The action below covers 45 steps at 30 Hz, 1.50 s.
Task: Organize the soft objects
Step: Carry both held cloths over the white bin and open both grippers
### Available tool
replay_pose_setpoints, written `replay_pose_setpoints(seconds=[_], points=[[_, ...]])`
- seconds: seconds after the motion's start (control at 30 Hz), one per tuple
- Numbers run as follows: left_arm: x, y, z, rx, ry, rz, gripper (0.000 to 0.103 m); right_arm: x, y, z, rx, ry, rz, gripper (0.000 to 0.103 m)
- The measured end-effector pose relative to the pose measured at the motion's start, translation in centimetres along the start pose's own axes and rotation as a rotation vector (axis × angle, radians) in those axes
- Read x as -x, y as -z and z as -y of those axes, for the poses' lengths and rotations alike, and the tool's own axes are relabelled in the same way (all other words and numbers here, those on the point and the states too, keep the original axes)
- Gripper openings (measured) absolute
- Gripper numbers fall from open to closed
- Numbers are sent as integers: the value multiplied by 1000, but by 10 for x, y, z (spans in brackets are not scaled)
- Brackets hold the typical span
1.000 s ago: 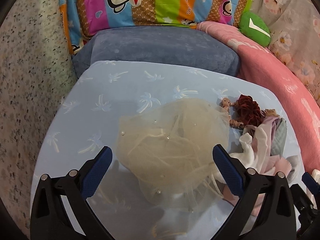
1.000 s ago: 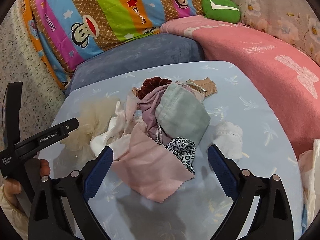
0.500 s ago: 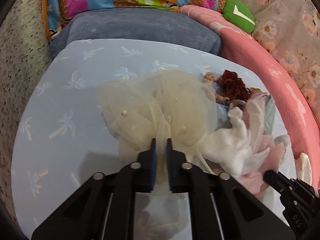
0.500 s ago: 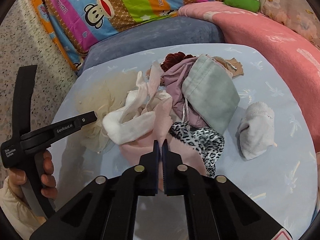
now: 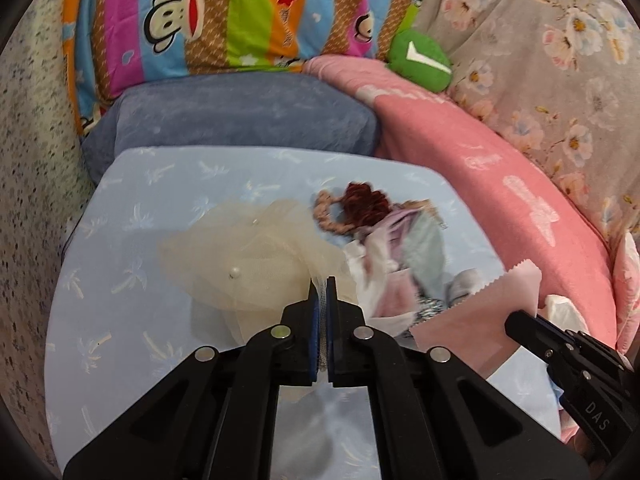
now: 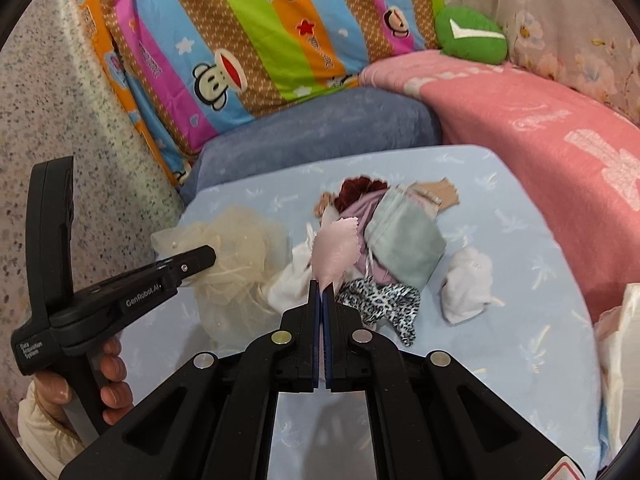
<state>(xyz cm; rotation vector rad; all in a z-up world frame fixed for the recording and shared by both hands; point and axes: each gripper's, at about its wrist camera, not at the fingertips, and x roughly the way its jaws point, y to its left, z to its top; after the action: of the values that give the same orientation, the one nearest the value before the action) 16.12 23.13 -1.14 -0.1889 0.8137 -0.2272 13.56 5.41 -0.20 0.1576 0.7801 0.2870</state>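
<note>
A pile of soft items lies on the light blue sheet (image 5: 132, 236). My left gripper (image 5: 322, 286) is shut on the cream tulle puff (image 5: 256, 256), holding it by its right edge. My right gripper (image 6: 321, 290) is shut on the pink cloth (image 6: 334, 250), which stands up from its fingertips and shows in the left wrist view as a pink cloth (image 5: 480, 308). Behind lie a pale green pouch (image 6: 404, 236), a mauve pouch (image 6: 362, 210), a dark red scrunchie (image 6: 358, 188), a leopard-print piece (image 6: 384, 300) and white socks (image 6: 466, 280).
A blue-grey cushion (image 5: 240, 112) lies behind the sheet, with a striped monkey-print pillow (image 5: 240, 12) above it. A pink blanket (image 5: 500, 168) runs along the right, with a green plush (image 5: 420, 60) at its far end. A speckled cover (image 6: 60, 100) borders the left. A hand (image 6: 112, 384) holds the left tool.
Both grippers closed from wide open: the left on the tulle puff, the right on the pink cloth. Since then both have lifted, and the pink cloth has come out of the pile.
</note>
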Motion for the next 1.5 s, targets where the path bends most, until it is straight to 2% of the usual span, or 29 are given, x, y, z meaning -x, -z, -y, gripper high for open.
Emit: replay_pose_setpoints(seconds=[0.37,0.53,0.7,0.9,1.1,1.4,1.5], points=[[52,-17,71,-126,132,118,2,91,-17,35,-66,56,158,1],[61,-19,111,-195,191,139,2,132,-17,64,-105,110,223,1],[66,-13,163,-267,266,147,2,172,-8,109,-164,175,271,1],[59,3,234,-358,370,111,2,214,16,172,-252,269,299,1],[46,24,303,-442,466,53,3,238,38,223,-322,343,307,1],[26,45,359,-515,542,-14,5,249,60,281,-407,408,297,2],[15,49,372,-526,542,-60,6,248,60,289,-426,425,298,7]])
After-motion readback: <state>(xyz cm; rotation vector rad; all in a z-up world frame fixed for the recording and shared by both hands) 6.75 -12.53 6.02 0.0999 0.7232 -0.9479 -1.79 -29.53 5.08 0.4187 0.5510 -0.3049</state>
